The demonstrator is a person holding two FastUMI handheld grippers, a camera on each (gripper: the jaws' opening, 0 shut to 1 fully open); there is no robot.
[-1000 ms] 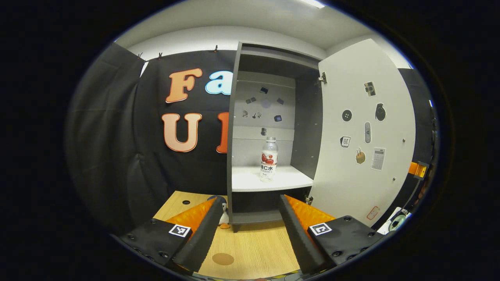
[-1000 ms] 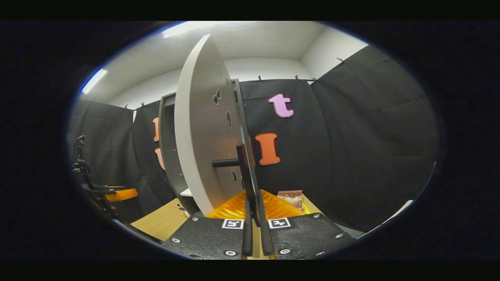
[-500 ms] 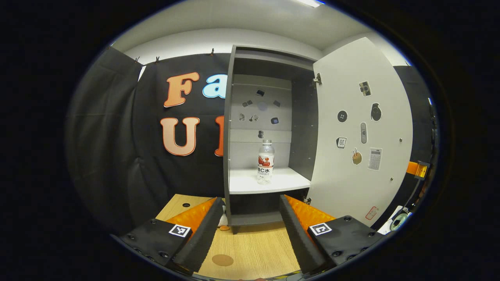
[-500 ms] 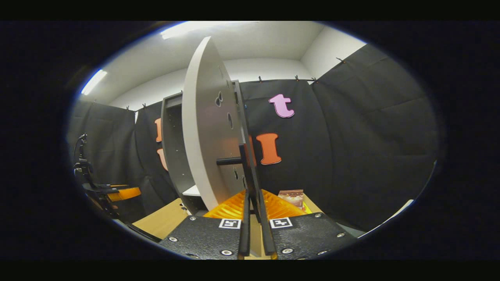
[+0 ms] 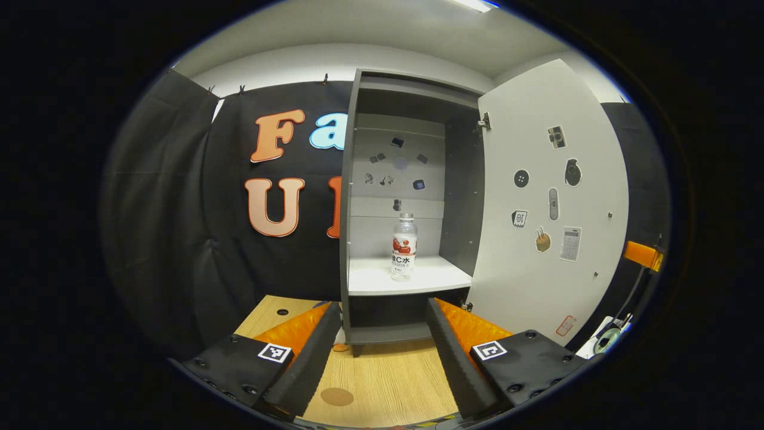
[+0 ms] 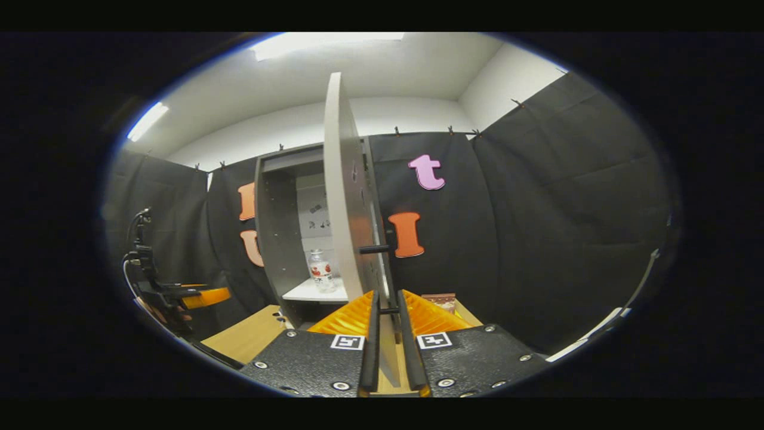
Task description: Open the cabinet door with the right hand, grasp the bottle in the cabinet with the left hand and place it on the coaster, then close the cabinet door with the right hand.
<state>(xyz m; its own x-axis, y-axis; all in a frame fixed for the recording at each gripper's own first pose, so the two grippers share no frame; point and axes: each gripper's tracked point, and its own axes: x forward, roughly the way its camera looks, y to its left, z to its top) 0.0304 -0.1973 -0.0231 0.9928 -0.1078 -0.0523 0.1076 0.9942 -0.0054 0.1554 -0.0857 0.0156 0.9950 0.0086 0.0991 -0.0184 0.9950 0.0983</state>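
**Cabinet door open, bottle on shelf, left claw wide**

Cabinet is grey, tall, standing on the far part of a wooden table against the black cloth wall. Cabinet door is swung wide to the right, white inner face covered in small stickers; in the right gripper view it shows nearly edge-on. Dark bar handle sticks out of the door's outer face.

Right gripper: fingers narrow, nearly closed, the door's lower edge passing between them; cannot tell if both press on it. Left gripper: fingers wide apart, holding nothing, hovering over the table near the cabinet's front, aimed at the shelf. It also shows at far left in the right gripper view.

Bottle is clear with a red-white label, upright on the white shelf inside the cabinet, about mid-shelf. Seen too past the door.

Coaster is a brown round disc, flat on the table, near side, between the left gripper's fingers in view. Small box lies on the table right of the door.
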